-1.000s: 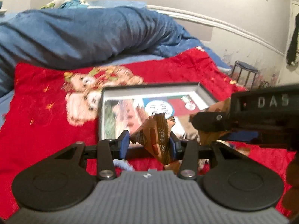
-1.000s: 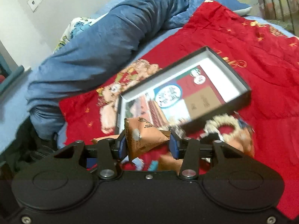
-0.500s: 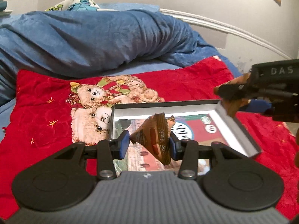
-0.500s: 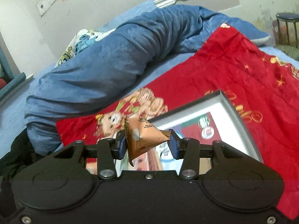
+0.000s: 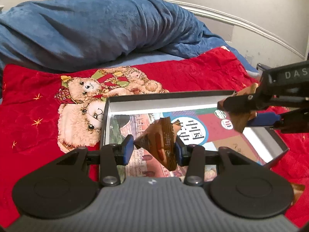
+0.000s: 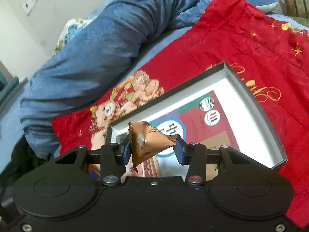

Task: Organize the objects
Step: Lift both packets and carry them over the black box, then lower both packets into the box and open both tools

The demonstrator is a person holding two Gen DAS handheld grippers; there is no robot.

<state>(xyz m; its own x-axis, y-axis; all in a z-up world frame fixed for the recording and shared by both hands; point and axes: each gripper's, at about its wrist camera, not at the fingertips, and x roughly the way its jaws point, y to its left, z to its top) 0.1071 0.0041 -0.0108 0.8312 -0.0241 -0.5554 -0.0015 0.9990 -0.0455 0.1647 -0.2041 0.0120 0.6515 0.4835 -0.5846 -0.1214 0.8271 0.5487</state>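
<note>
Left wrist: packet (image 5: 161, 139) between claw (image 5: 154, 149) pads.

Two brown, pyramid-shaped snack packets hang in the air above an open shallow box (image 5: 170, 100) — dark outside, white inside, with a colourful printed sheet lying flat on its bottom. One packet (image 5: 161, 143) has gold lettering and is pinched between blue pads; the other packet (image 6: 148, 142) is likewise pinched, one corner pointing down. The box rests level on a red bedspread (image 5: 34, 104).
</note>
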